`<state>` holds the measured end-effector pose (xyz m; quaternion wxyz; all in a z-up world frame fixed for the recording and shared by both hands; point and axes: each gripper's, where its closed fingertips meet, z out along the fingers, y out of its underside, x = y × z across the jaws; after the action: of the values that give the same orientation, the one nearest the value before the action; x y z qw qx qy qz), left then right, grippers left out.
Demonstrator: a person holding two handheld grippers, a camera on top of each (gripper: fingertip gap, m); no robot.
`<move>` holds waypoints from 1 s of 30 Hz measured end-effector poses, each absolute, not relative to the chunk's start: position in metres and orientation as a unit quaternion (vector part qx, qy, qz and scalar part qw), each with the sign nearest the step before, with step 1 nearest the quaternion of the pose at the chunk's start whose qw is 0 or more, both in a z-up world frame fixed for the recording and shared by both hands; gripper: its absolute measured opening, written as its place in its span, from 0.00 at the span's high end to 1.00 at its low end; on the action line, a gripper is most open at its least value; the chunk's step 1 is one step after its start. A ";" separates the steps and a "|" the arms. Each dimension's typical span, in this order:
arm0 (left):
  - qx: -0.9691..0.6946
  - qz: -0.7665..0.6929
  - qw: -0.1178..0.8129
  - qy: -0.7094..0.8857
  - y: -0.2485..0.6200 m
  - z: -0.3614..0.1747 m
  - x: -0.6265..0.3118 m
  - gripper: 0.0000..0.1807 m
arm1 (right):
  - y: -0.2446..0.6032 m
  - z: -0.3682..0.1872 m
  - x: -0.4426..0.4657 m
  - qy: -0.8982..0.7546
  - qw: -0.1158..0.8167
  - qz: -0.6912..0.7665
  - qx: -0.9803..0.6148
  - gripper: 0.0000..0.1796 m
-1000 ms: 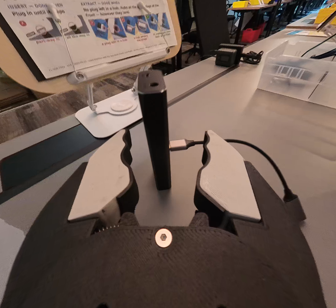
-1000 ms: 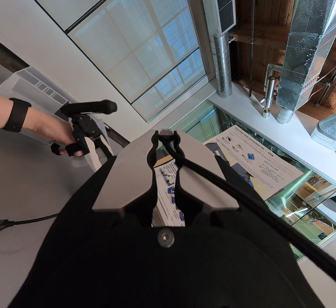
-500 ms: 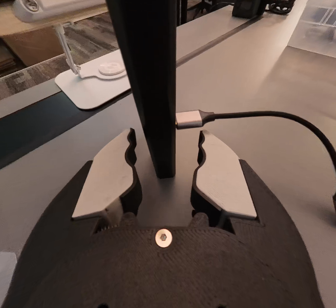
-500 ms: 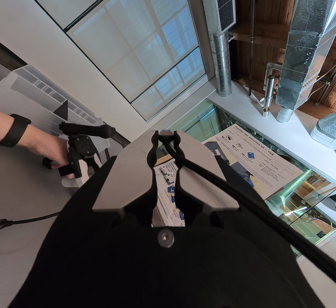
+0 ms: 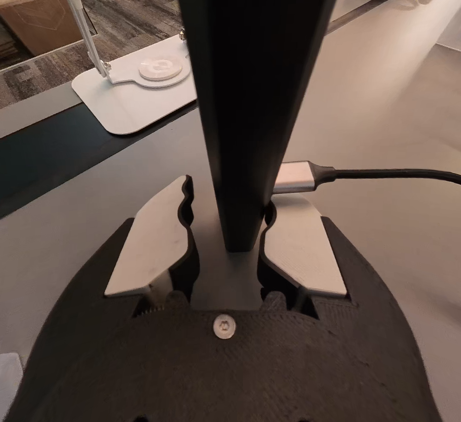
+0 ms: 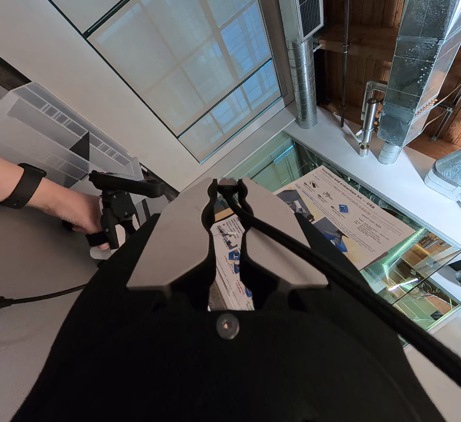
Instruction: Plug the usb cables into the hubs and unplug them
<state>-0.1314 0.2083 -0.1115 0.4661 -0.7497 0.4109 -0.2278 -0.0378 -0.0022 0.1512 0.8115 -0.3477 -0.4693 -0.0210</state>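
Left wrist view: the left gripper (image 5: 225, 210) has its jaws wide apart around the near end of a black hub (image 5: 249, 85) that runs up the middle of the frame on the grey counter (image 5: 374, 123). The right finger touches the hub; the left stands clear. A silver plug (image 5: 294, 176) on a black cable (image 5: 399, 175) sits in the hub's right side. A white stand base (image 5: 129, 108) lies at upper left.

Right wrist view: the right gripper (image 6: 226, 185), tilted upward, has its jaws closed on a second plug (image 6: 226, 182), whose cable (image 6: 324, 260) trails to the lower right. At left, a hand (image 6: 72, 208) with a black wristband holds the other gripper. A clear bin (image 6: 50, 130) sits at left; its contents cannot be made out.
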 end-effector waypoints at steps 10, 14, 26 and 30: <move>-0.761 -0.217 0.447 0.417 0.210 -0.119 -0.130 0.72 | 0.002 0.145 -0.042 -0.478 0.803 -0.028 -0.354 0.91; -0.758 -0.221 0.438 0.430 0.206 -0.121 -0.127 0.84 | 0.003 0.144 -0.041 -0.477 0.803 -0.030 -0.356 0.91; -0.766 -0.237 0.431 0.414 0.206 -0.120 -0.131 0.84 | 0.005 0.144 -0.036 -0.472 0.804 -0.029 -0.360 0.91; -0.757 -0.282 0.434 0.400 0.198 -0.108 -0.127 0.84 | 0.011 0.141 -0.036 -0.467 0.802 -0.025 -0.372 0.91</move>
<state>-0.1268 0.1985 -0.1078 0.4335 -0.7569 0.3997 -0.2817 -0.0359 0.0107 0.1410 0.8020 -0.3715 -0.4671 -0.0247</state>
